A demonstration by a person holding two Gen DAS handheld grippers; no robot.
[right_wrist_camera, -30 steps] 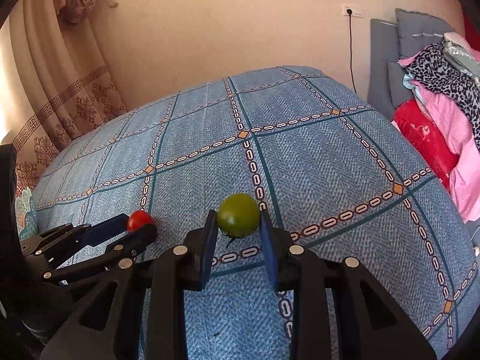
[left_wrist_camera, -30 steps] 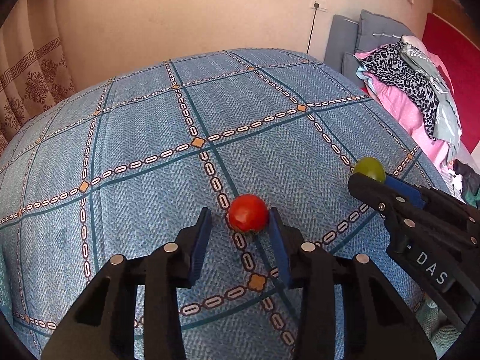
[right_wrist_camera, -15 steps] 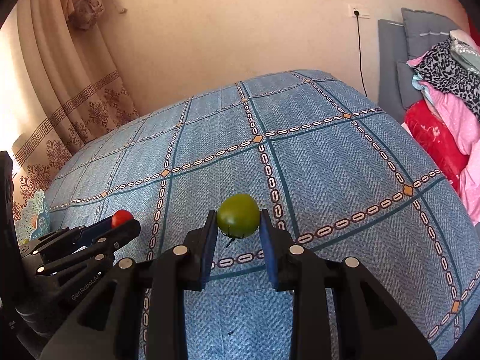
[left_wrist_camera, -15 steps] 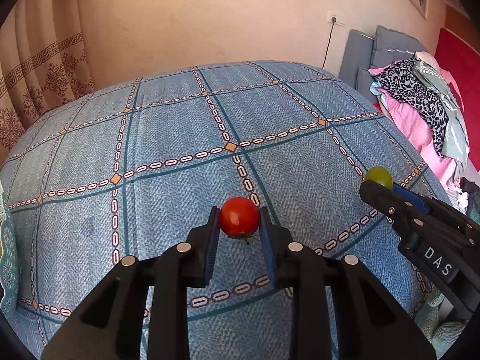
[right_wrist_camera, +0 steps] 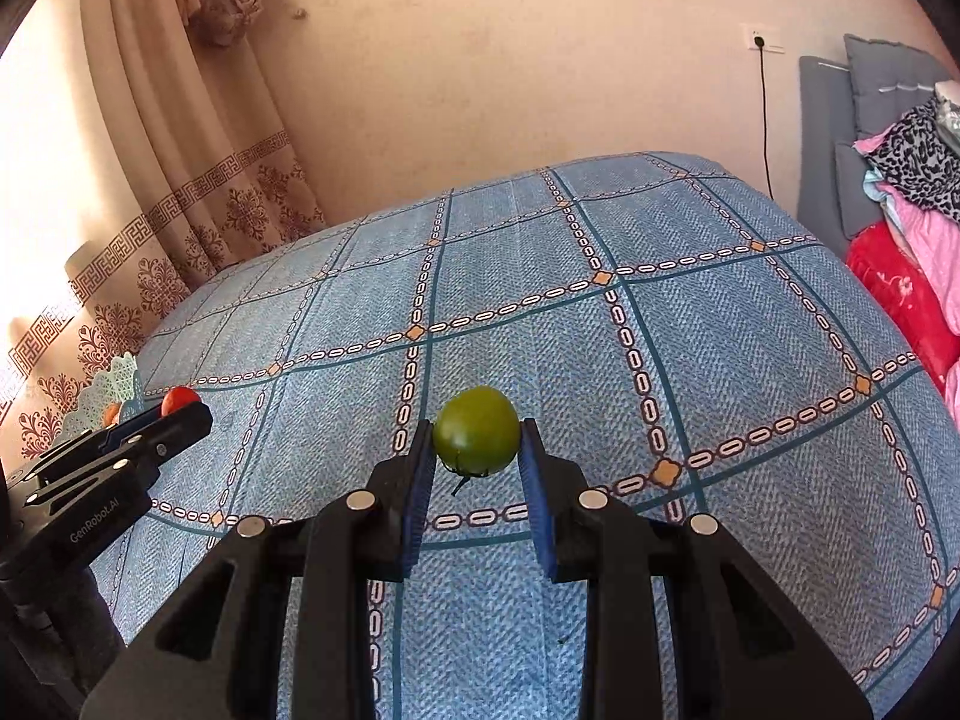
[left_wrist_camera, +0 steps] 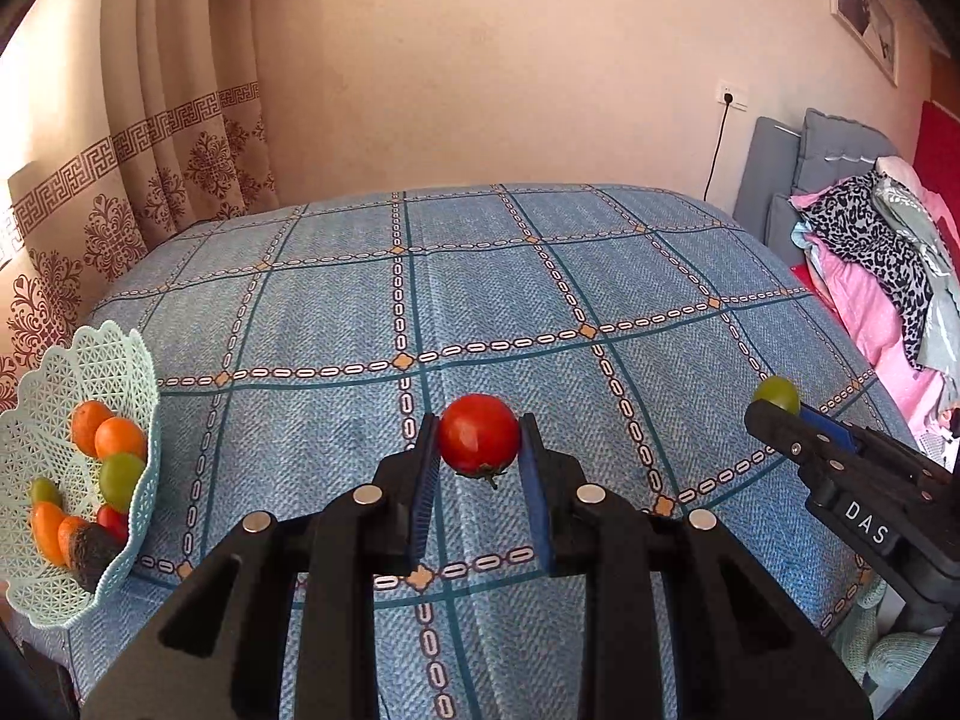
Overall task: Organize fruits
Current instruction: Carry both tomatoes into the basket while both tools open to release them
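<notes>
My left gripper (left_wrist_camera: 478, 450) is shut on a red tomato (left_wrist_camera: 478, 432), held above the blue patterned bedspread (left_wrist_camera: 540, 276). My right gripper (right_wrist_camera: 477, 453) is shut on a green tomato (right_wrist_camera: 476, 429), also lifted off the bed. In the left wrist view the right gripper (left_wrist_camera: 780, 411) shows at the right edge with the green tomato (left_wrist_camera: 776, 393) at its tip. The right wrist view has the left gripper (right_wrist_camera: 180, 411) at the left, the red tomato (right_wrist_camera: 179, 397) peeking over it. A mint lattice basket (left_wrist_camera: 129, 360) at the bed's left edge holds several orange, green and red fruits.
A patterned beige curtain (left_wrist_camera: 150, 180) hangs behind the basket on the left. A grey headboard (left_wrist_camera: 780, 180) and a pile of clothes (left_wrist_camera: 888, 276) lie to the right. A wall socket with a cable (left_wrist_camera: 733, 97) sits on the far wall.
My left gripper closed on the red tomato and lifted it off the bed. Both grippers rose and swung left, bringing the basket into view. The right gripper kept its hold on the green tomato.
</notes>
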